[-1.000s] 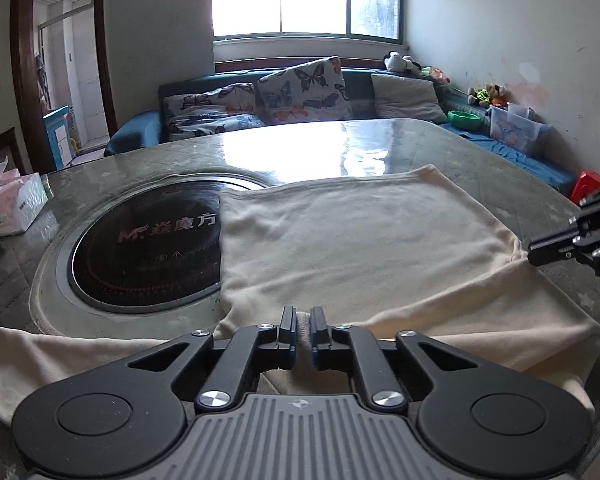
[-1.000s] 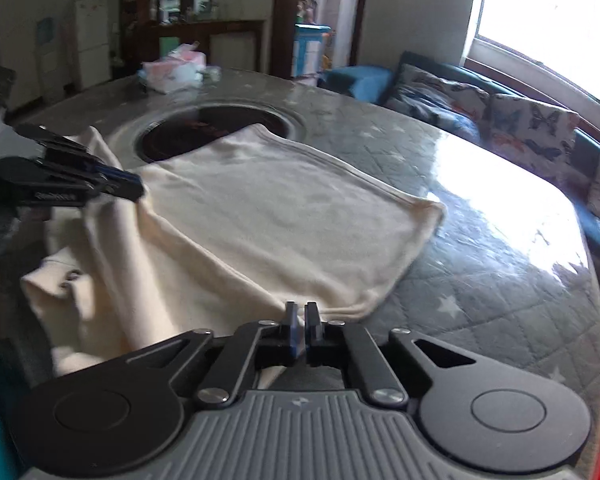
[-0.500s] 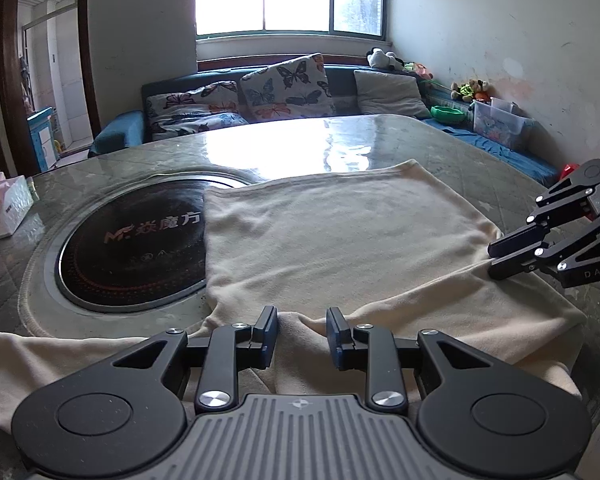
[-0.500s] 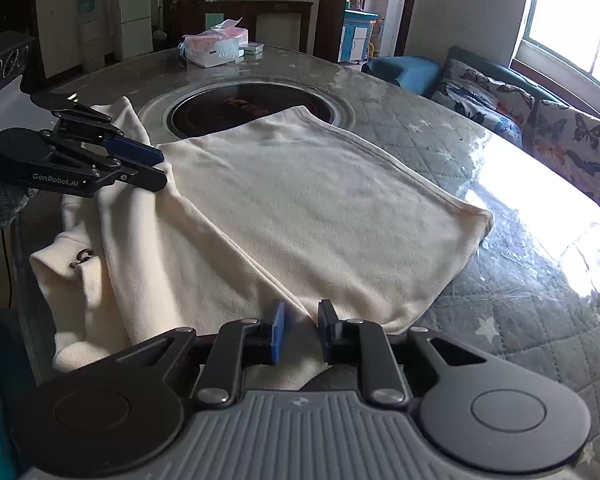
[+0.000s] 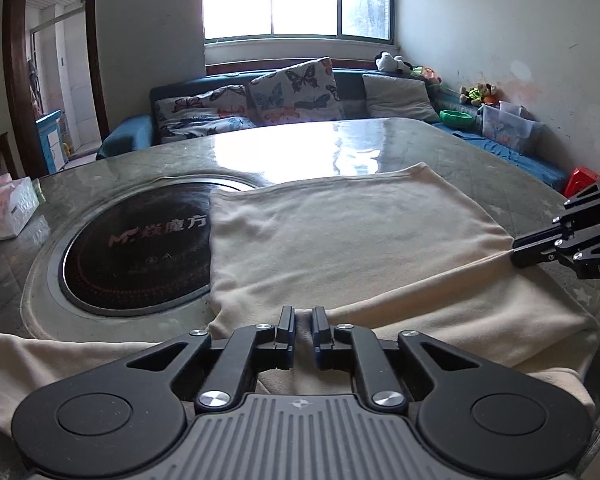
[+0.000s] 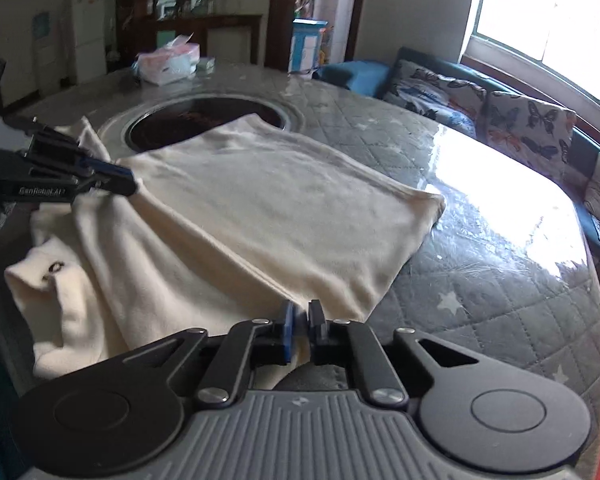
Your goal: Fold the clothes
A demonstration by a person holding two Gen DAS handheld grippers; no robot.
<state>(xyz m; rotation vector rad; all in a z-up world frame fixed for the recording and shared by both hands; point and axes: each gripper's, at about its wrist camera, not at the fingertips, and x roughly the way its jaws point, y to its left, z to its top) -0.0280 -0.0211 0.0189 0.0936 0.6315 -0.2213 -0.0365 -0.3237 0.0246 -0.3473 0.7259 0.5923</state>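
A cream garment (image 5: 340, 240) lies spread on the round table, its near part folded into a ridge along the front edge; it also shows in the right wrist view (image 6: 268, 208). My left gripper (image 5: 303, 326) sits at the fold's left end, jaws nearly closed with cloth between them. My right gripper (image 6: 301, 322) sits at the fold's right end, jaws nearly closed on the cloth edge. Each gripper shows in the other's view: the right one (image 5: 518, 254), the left one (image 6: 128, 186). A sleeve (image 6: 48, 272) hangs at the near left.
A black induction hob (image 5: 136, 248) is set in the table, partly under the garment. A tissue box (image 5: 4, 212) stands at the far left. A sofa with butterfly cushions (image 5: 292, 92) and a window are behind. The table edge (image 6: 596, 320) is close on the right.
Both grippers opened half a second ago and have now closed again on the fold of the garment. The cloth lies a little flatter on the table.
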